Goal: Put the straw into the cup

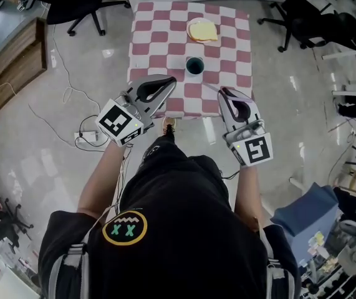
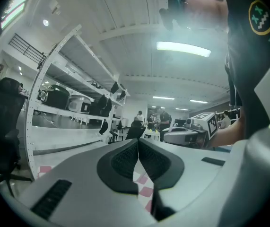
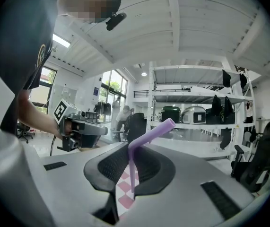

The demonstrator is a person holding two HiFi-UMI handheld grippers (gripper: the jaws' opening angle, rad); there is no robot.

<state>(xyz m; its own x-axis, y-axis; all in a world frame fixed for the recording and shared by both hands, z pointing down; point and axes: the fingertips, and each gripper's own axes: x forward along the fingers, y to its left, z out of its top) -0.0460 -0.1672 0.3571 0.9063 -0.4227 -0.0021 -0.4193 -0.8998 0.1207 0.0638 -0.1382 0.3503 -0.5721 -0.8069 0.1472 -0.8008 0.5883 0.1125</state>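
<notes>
A dark green cup (image 1: 194, 65) stands near the middle of a table with a red and white checked cloth (image 1: 159, 36). Both grippers hover at the table's near edge, short of the cup. My right gripper (image 3: 131, 162) is shut on a purple bendy straw (image 3: 146, 137), which stands upright between the pads with its bent top leaning right. The straw does not show in the head view, where the right gripper (image 1: 226, 94) sits right of the cup. My left gripper (image 1: 167, 81) (image 2: 138, 145) is shut with nothing between its pads.
A plate with something yellow (image 1: 202, 30) lies at the table's far side. Office chairs (image 1: 84, 8) (image 1: 308, 17) stand beyond both far corners. Cables and a power strip (image 1: 87, 137) lie on the floor at left. A metal shelf rack (image 3: 196, 108) stands behind.
</notes>
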